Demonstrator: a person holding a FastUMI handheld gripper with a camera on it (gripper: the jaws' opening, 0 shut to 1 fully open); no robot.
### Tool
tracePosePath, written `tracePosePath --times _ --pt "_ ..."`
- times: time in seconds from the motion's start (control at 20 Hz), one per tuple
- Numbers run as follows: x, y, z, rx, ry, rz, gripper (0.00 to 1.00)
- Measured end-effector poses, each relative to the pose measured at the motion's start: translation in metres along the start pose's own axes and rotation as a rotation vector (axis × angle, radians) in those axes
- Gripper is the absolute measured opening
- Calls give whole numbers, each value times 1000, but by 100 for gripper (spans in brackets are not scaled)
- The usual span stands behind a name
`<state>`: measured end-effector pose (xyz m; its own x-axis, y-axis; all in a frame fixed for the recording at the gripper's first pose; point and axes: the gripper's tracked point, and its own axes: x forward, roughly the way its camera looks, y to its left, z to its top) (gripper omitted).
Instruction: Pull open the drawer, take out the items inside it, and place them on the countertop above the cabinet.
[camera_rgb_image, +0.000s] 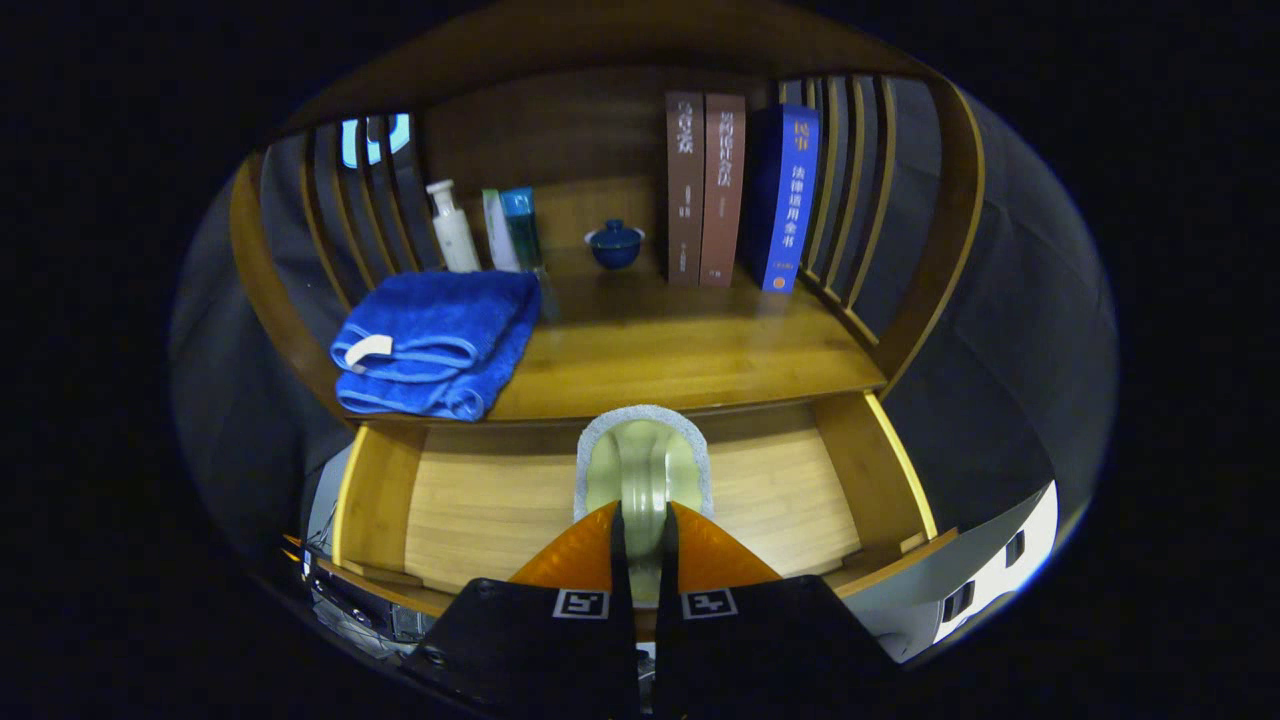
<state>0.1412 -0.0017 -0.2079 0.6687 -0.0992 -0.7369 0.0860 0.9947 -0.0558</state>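
Gripper view: jaws pinch one brush (643, 470); three books (740, 190).

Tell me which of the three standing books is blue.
The blue book, the end one nearest the slatted side; the other two are brown.

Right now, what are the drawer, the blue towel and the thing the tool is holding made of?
The drawer looks like pale wood, perhaps bamboo: fine straight grain, a slight sheen. The blue towel on the countertop looks like soft terry cloth: fuzzy pile, stitched edges. The tool is shut on a brush over the drawer; its smooth, glossy pale-green handle looks like plastic, with a fuzzy grey rim, maybe sponge or bristles.
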Motion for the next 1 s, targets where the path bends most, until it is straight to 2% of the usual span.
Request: tracePosePath --times 0.15,0.3,0.75,1.0 --pt "-14 5 27 -5 -54 11 12" --pt "-1 9 54 -10 -74 35 12" --pt "97 15 99 -28 14 88 12" --pt "131 15 113 -25 33 99 12"
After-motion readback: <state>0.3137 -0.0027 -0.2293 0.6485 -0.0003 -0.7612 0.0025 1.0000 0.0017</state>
